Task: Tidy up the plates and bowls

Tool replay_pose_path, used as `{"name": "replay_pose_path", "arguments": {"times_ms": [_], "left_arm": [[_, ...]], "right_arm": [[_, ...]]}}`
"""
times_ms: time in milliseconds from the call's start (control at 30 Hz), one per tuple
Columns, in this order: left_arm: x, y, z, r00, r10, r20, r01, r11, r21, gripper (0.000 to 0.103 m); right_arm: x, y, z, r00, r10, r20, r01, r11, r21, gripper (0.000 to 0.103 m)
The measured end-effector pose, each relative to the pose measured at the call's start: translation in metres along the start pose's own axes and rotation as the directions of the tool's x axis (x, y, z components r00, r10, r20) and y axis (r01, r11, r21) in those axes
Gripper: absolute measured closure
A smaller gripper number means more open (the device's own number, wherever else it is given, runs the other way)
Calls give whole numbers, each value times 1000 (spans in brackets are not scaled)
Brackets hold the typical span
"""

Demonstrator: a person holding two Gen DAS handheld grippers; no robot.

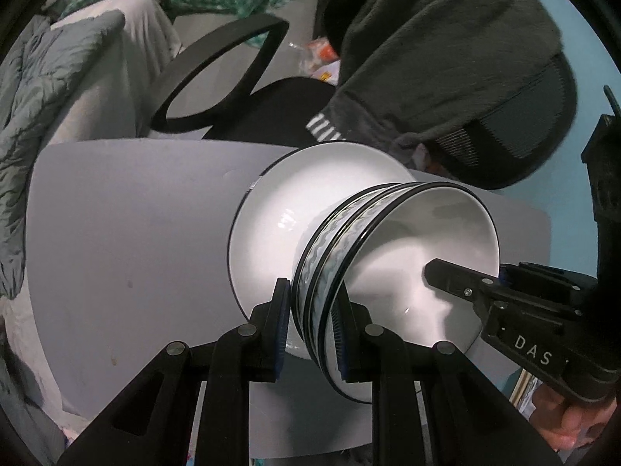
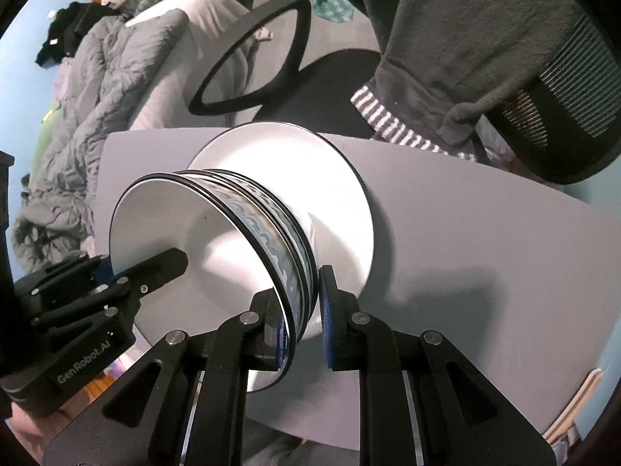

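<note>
Stacked bowls with blue wave bands sit above a white plate over the grey table, both left tongs and right tongs clamped on opposite rims.

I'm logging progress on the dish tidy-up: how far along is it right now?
Done: the bowls are nested into one stack, and a plate lies beneath them on the grey table. In hand: the left tongs and right tongs each clamp the stack's rim on opposite sides. Left: whether the stack rests on the plate cannot be told; then release.
</note>
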State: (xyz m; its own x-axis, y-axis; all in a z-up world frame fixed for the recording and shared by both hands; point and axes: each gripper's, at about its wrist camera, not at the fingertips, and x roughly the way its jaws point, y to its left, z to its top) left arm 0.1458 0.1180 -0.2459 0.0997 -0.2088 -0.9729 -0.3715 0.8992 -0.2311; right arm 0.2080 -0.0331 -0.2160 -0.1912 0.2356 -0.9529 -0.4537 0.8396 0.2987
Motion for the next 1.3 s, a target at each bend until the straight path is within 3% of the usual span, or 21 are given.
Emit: {"name": "replay_pose_path", "arguments": {"times_ms": [467, 533, 600, 800, 867, 933, 1033, 1167, 1300], "left_arm": [[8, 14, 6, 999, -32, -24, 32, 999, -10, 83], [9, 16, 7, 1000, -9, -25, 9, 1000, -19, 72], [5, 18, 5, 1000, 27, 2, -27, 999, -27, 65], [-21, 23, -4, 993, 81, 82, -76, 995, -60, 47], [-36, 21, -9, 987, 93, 129, -86, 995, -59, 46], [-53, 19, -14, 978, 110, 176, -101, 993, -57, 38], [-82, 13, -22, 962, 108, 251, -98, 994, -52, 30], [-118, 3, -39, 935, 94, 341, -84, 996, -44, 24], [-144, -6, -57, 913, 104, 394, -99, 995, -32, 23]], "right_arm": [[12, 7, 10, 998, -48, -36, 48, 999, -5, 87], [12, 9, 11, 997, -70, -19, 70, 997, -18, 87], [8, 12, 10, 993, -116, 18, 117, 993, -35, 75], [-19, 14, 4, 969, -199, 147, 208, 977, -47, 54], [-33, 15, 1, 959, -213, 187, 225, 973, -48, 52], [-50, 16, -3, 948, -219, 231, 235, 971, -42, 48], [-75, 19, -10, 925, -236, 298, 260, 965, -41, 35], [-113, 26, -24, 885, -263, 383, 299, 953, -37, 33], [-135, 34, -41, 869, -245, 429, 290, 956, -41, 33]]}}
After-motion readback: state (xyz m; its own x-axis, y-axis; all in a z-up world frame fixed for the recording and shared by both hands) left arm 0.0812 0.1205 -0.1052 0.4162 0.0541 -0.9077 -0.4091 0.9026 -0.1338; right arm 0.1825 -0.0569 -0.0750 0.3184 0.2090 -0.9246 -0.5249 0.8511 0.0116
